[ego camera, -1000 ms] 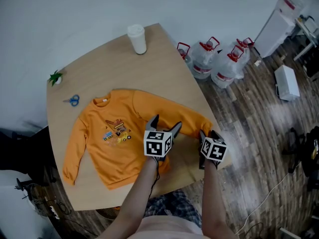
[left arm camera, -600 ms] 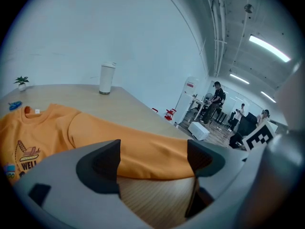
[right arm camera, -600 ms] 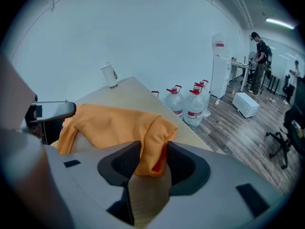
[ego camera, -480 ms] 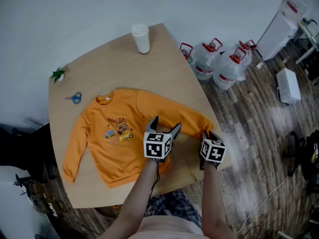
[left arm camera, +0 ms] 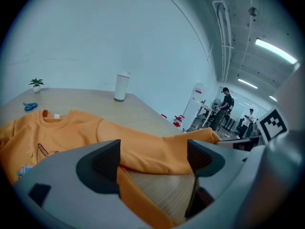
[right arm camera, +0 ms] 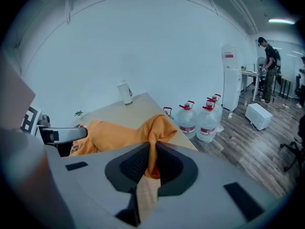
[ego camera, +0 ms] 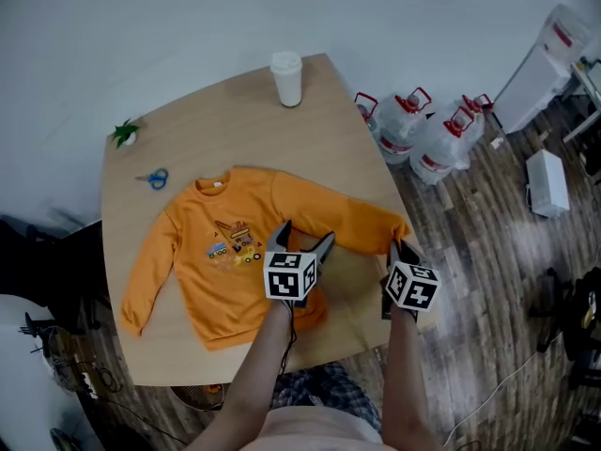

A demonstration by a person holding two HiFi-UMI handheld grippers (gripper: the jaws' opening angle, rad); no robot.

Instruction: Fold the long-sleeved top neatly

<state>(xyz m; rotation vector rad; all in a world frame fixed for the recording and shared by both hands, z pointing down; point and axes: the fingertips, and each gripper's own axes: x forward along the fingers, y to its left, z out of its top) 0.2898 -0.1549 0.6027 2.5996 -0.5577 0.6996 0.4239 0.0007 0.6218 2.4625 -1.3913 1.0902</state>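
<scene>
Pinching the cuff (right arm camera: pixel 159 128) of the orange long-sleeved top (ego camera: pixel 225 252), the right tongs (right arm camera: pixel 152 163) have just been closing and are gripping it at the desk's (ego camera: pixel 235 111) right edge. The left tongs (left arm camera: pixel 155 159) are hovering open and empty beside that sleeve. The top is lying flat, collar far, hem near. Being soft and light, it is likely draping limply, so cuffs and hem corners seem the best holds.

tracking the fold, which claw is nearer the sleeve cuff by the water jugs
Right. The right claw has just closed on that cuff; the left claw hovers open farther up the sleeve.
</scene>
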